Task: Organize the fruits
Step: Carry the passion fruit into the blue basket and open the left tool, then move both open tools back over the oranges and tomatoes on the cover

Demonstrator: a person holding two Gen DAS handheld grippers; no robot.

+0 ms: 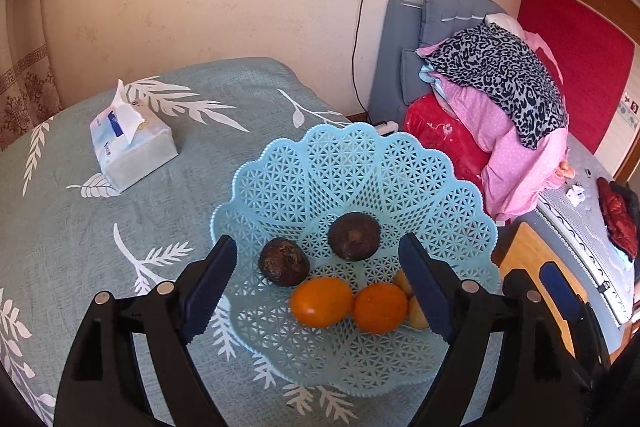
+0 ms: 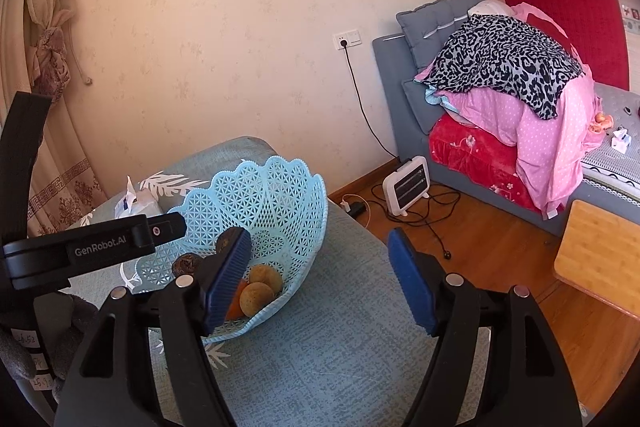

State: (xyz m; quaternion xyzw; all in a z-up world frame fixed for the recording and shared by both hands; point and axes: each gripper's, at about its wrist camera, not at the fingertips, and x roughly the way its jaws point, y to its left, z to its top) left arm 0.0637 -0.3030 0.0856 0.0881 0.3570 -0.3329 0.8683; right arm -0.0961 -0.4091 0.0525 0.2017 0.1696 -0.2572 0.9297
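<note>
Fruits (image 1: 322, 301) lie in the basket (image 1: 352, 163), tissue pack (image 1: 134, 151) to its left.

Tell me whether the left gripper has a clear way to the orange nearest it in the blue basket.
Probably yes. The left gripper hangs open right above the basket, and the orange lies uncovered between its fingers. A dark fruit sits close behind, perhaps touching, so a careful approach seems wise.
</note>
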